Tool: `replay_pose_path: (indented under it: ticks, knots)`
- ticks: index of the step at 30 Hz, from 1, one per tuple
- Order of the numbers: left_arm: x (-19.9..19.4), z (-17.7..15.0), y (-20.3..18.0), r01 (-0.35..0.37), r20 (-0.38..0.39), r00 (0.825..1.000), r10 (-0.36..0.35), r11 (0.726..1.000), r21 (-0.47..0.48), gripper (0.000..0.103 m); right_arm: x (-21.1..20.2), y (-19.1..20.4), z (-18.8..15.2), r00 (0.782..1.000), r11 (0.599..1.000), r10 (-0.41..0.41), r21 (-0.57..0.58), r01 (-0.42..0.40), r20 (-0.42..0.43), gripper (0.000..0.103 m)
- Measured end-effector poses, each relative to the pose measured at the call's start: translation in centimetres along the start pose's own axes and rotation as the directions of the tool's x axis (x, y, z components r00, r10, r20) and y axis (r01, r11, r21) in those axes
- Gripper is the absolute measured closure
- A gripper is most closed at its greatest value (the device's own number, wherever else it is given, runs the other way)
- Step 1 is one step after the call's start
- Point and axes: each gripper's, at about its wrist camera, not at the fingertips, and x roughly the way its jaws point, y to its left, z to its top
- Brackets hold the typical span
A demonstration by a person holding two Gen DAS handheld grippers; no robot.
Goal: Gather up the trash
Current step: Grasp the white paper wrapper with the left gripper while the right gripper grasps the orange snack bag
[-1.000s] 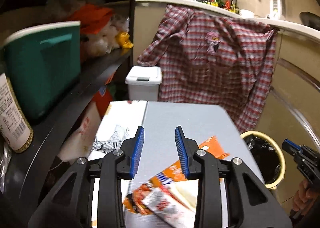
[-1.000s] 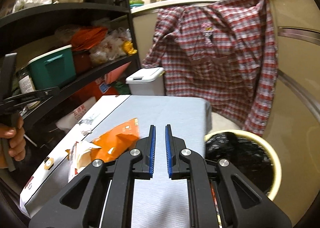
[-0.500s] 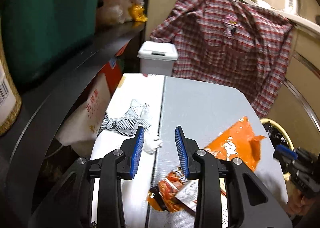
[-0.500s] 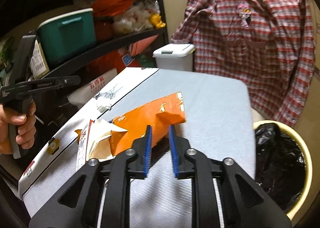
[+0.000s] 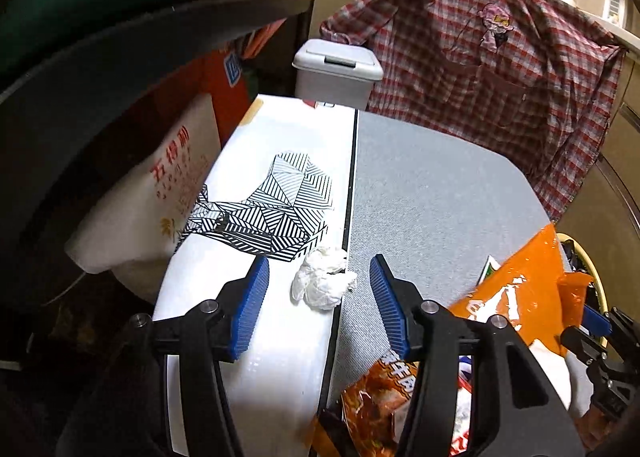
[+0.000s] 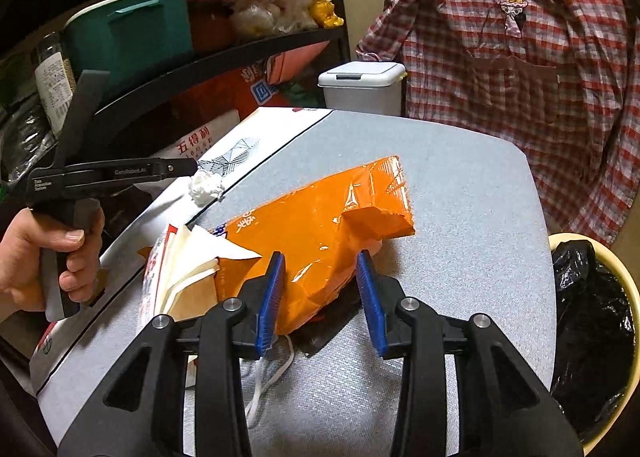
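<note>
Right wrist view: table (image 6: pixel 460 185) ahead of and under the claw, grey cloth, white printed strip along its left edge.
Bin: lined trash bin (image 6: pixel 592 321) just right of the right gripper (image 6: pixel 320 297), below the table edge, black liner open.
Orange wrapper: orange snack bag (image 6: pixel 320 225) lying flat, near end between the blue pads, crumpled far end pointing away.
Right claw: jaws just opening, now apart with the bag's edge between them; left pad looks close to the foil, no squeeze visible.
Paper: folded white wrappers (image 6: pixel 184 273) to the left of this claw, tucked beside the bag.
Left wrist view: left gripper (image 5: pixel 320 301) jaws just widening, standing well apart, nothing pressed.
Tissue: crumpled white tissue (image 5: pixel 322 279) just ahead, centred between the pads, on the seam of strip and cloth.
Doing it well, bag: likely best to push forward so more foil sits between the pads, then close firmly; slick film may slip.
Doing it well, tissue: lower until pads flank it, close gently, avoid pinching the cloth.
</note>
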Motion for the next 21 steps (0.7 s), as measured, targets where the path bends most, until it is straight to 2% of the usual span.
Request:
replay_pose_path:
  ticks: [4,5,7,10,21]
  knots:
    - [1.7,-0.5,0.0,-0.014,-0.043,0.999,0.014,1.000,0.010,0.054,0.1,-0.6,-0.1,1.000,1.000,-0.001,0.015,0.001,-0.004,0.083]
    - [2.0,-0.6,0.0,-0.017,-0.052,0.999,0.018,1.000,0.018,0.058,0.1,-0.7,-0.1,1.000,1.000,-0.002,0.016,0.002,-0.004,0.087]
    - [2.4,-0.7,-0.1,-0.014,-0.067,0.998,0.016,1.000,0.021,0.074,0.1,-0.9,-0.1,1.000,1.000,0.006,0.021,-0.006,-0.007,0.092]
    - [2.3,-0.6,-0.4,-0.019,-0.069,0.997,0.021,0.999,0.040,0.085,0.0,-1.1,0.0,1.000,1.000,0.002,0.021,-0.002,-0.003,0.100]
    - [-1.6,1.0,-1.6,-0.011,0.021,1.000,0.009,0.998,0.064,0.087,-3.0,-1.8,1.1,0.995,0.999,-0.045,0.034,0.042,0.090,0.102]
